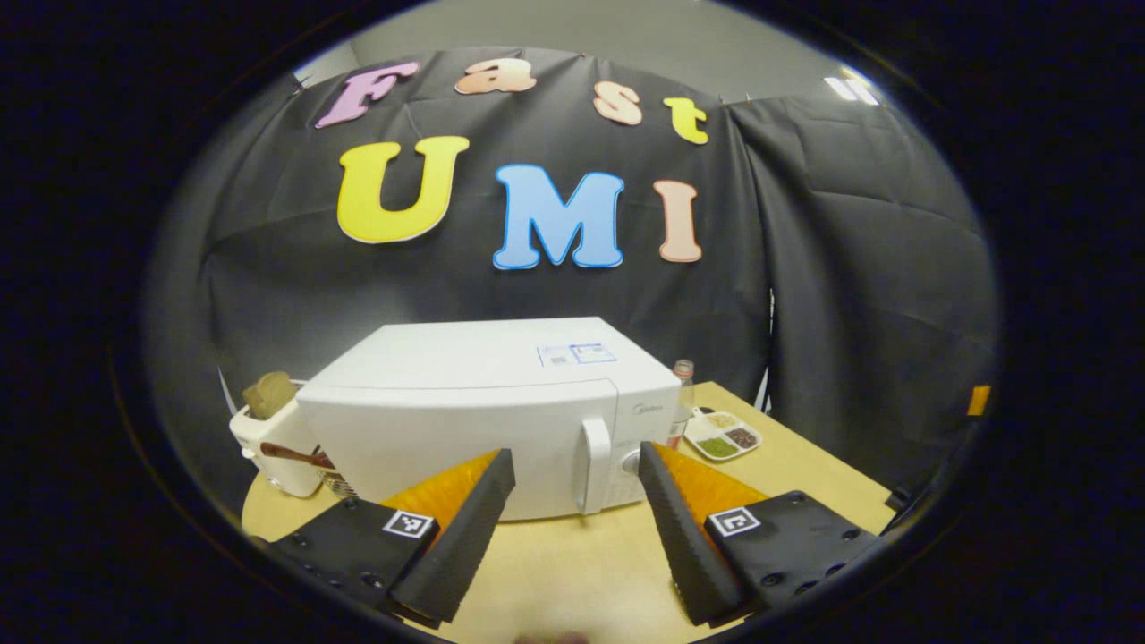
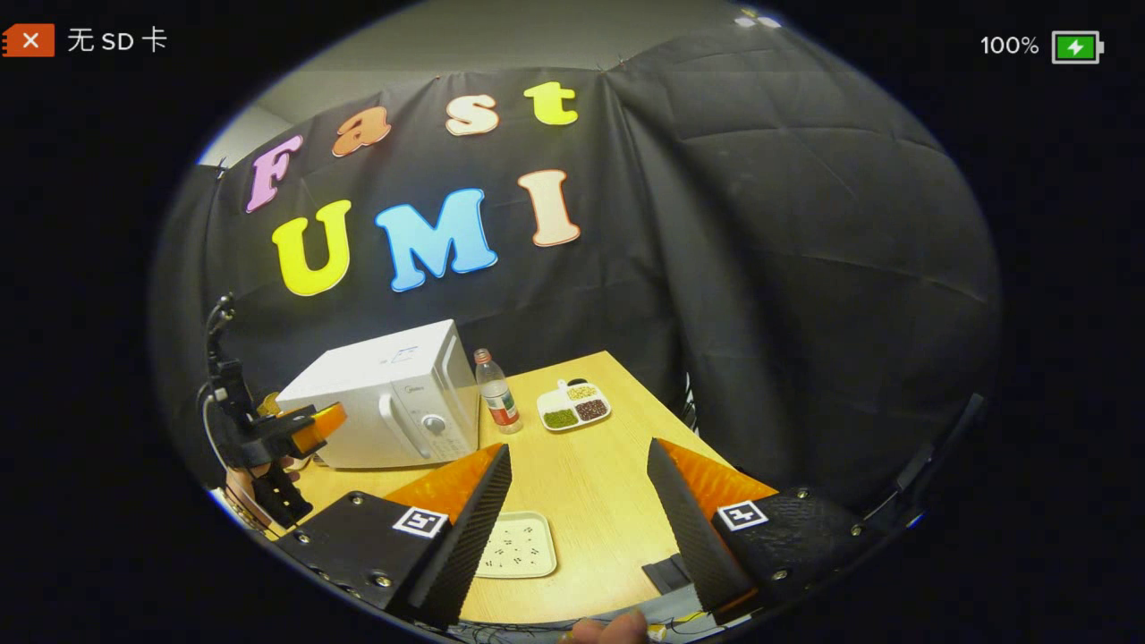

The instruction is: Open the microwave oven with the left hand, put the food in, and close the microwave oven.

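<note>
The white microwave [image 1: 465, 420] stands shut on the wooden table, its vertical handle [image 1: 595, 465] at the door's right side. My left gripper [image 1: 572, 453] hovers open just in front of that door, nothing between its fingers. From the right gripper view the microwave [image 2: 385, 394] sits at the table's far left, and the left gripper [image 2: 309, 422] is held by a hand before it. A small pale square plate [image 2: 519, 544] with dark specks lies on the table under my right gripper [image 2: 579, 449], which is open and empty above it.
A plastic bottle [image 2: 496, 394] stands right of the microwave, and a divided dish [image 2: 574, 405] with green, brown and pale food lies beyond it. A white container [image 1: 268, 438] holding bread and a brown handle stands left of the microwave. Black cloth walls close off the back and right.
</note>
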Demonstrator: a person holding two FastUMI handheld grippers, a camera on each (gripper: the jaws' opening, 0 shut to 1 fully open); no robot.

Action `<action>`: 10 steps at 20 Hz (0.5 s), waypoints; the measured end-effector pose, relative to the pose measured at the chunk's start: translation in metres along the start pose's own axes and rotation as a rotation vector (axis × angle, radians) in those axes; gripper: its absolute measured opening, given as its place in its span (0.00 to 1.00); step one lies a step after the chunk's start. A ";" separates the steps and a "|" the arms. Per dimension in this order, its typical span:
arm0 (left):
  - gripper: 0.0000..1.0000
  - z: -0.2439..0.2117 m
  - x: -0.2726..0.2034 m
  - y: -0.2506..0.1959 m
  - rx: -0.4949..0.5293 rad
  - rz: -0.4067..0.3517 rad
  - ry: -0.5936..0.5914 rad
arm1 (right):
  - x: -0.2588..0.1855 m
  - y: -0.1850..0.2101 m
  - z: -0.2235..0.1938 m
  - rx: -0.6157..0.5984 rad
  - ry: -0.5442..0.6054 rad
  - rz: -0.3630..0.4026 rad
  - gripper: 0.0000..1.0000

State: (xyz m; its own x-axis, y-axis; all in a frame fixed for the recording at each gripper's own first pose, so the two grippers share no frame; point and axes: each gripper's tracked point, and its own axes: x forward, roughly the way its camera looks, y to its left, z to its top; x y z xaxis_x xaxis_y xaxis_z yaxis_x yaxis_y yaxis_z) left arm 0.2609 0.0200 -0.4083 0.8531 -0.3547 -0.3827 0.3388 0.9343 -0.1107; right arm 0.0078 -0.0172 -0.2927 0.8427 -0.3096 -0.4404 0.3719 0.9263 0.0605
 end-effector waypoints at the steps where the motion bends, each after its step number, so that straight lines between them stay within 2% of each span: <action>1: 0.96 0.017 -0.020 -0.001 -0.001 0.000 -0.027 | 0.001 0.005 0.008 -0.011 -0.014 0.016 0.94; 3: 0.97 0.046 -0.057 0.007 0.009 0.015 -0.075 | 0.007 0.018 0.024 -0.037 -0.040 0.058 0.94; 5: 0.94 0.078 -0.093 0.020 0.013 0.051 -0.133 | 0.012 0.032 0.049 -0.066 -0.081 0.104 0.93; 10: 0.96 0.146 -0.185 0.047 0.005 0.205 -0.228 | 0.017 0.077 0.117 -0.097 -0.176 0.257 0.94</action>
State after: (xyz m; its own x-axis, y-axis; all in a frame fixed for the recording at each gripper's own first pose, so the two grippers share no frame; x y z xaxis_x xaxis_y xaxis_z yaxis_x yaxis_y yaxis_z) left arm 0.1772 0.1242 -0.2084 0.9708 -0.1579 -0.1806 0.1517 0.9873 -0.0479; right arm 0.0961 0.0236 -0.1906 0.9619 -0.0872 -0.2593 0.1061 0.9925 0.0600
